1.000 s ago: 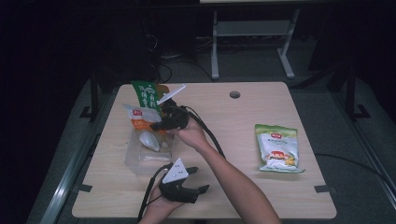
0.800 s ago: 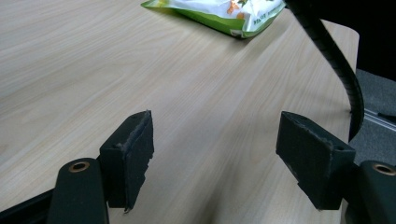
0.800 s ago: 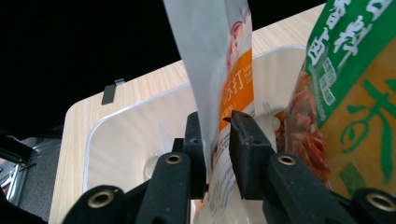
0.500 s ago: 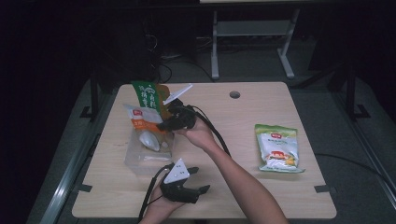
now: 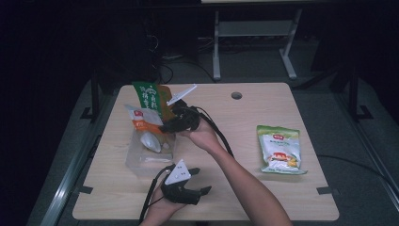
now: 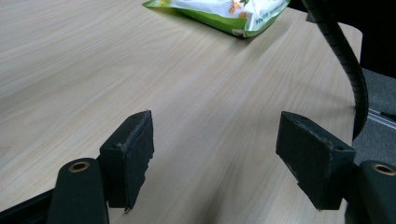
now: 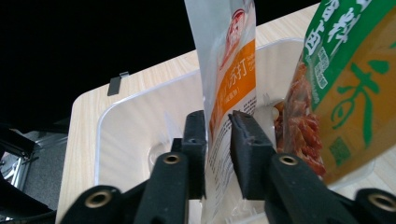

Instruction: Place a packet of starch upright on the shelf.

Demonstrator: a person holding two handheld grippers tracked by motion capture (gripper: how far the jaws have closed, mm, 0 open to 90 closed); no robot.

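Over the clear plastic tub (image 5: 141, 157) at the surface's (image 5: 244, 122) left, the right tool (image 7: 217, 126) is clamped on a white-and-orange snack packet (image 7: 231, 70), upright beside a green-and-orange pouch (image 7: 345, 79). Nearer the person, the left tool (image 6: 215, 154) rests with jaws apart above bare wood.

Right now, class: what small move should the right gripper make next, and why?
Probably open the right gripper: its jaws pinch the orange-and-white packet, which already stands inside the clear plastic bin beside the green-and-orange bag.
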